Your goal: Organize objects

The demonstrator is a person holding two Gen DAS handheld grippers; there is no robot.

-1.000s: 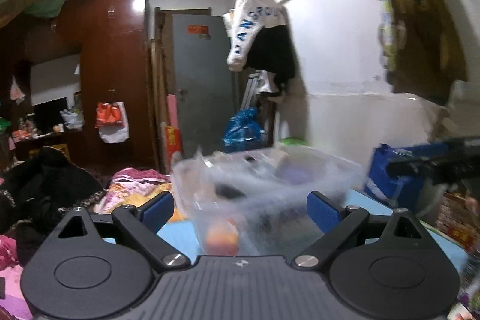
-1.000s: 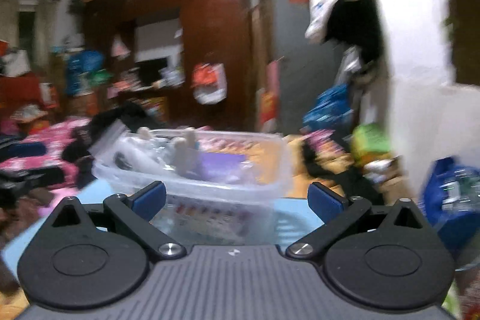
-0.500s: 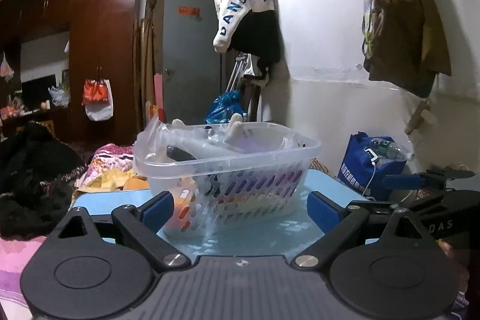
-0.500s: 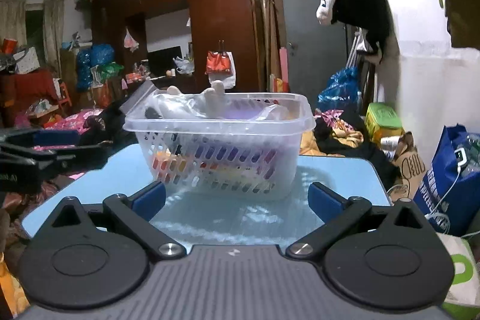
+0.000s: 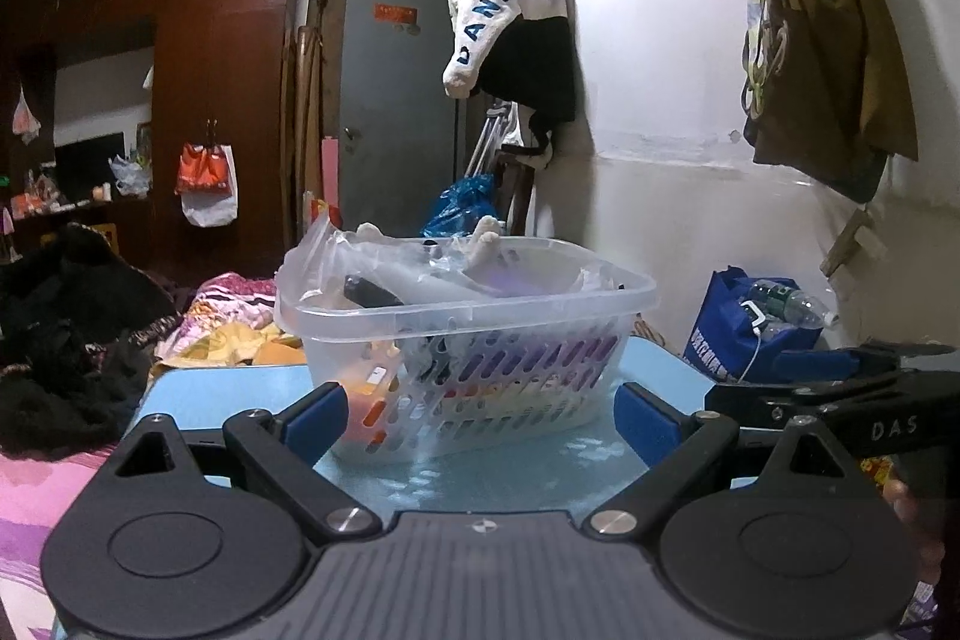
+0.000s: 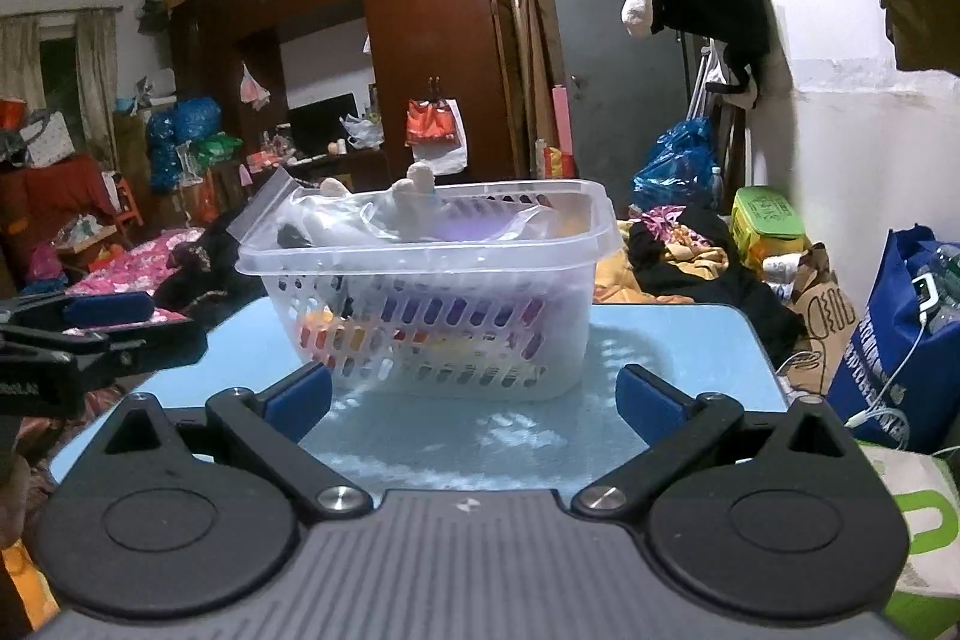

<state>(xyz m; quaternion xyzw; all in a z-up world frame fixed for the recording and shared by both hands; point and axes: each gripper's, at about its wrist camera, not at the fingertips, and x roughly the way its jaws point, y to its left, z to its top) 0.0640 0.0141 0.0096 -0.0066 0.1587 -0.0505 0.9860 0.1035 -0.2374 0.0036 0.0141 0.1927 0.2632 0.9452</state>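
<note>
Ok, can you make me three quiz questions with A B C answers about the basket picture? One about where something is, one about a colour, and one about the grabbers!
1. Where does the basket stand?
A. on the blue table
B. on the floor
C. on the bed

2. What colour are the pads on the gripper fingers?
A. red
B. blue
C. yellow

3. How are the left gripper and right gripper right now?
A. both shut on the basket
B. one holds a bag
C. both open and holding nothing

Answers:
1. A, its base rests on the light blue tabletop.
2. B, both wrist views show blue pads on black fingers.
3. C, in each view the fingers stand wide apart, short of the basket, with nothing between them.
</note>
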